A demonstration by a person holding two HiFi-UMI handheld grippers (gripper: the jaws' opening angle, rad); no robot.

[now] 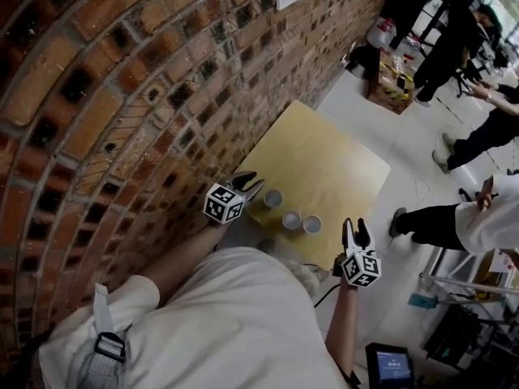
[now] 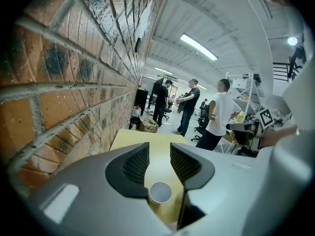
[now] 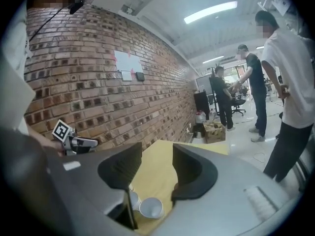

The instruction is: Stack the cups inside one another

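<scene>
Three small white cups stand in a loose row near the front edge of the yellow table [image 1: 324, 160]: one [image 1: 273, 198] at the left, one [image 1: 292, 220] in the middle, one [image 1: 312, 224] at the right. My left gripper [image 1: 247, 186] hovers above the left cup, open and holding nothing. In the left gripper view that gripper [image 2: 160, 161] shows a clear gap, with a cup [image 2: 160, 192] on the table below it. My right gripper [image 1: 357, 233] hangs off the table's front right corner, open and empty. The right gripper view has that gripper [image 3: 157, 168] above two cups [image 3: 151, 208] [image 3: 133, 199].
A brick wall [image 1: 122, 96] runs close along the table's left side. Several people [image 1: 486, 132] stand on the pale floor to the right. A cardboard box [image 1: 389, 83] and bottles sit on the floor beyond the table. A metal rack [image 1: 462, 298] is at the lower right.
</scene>
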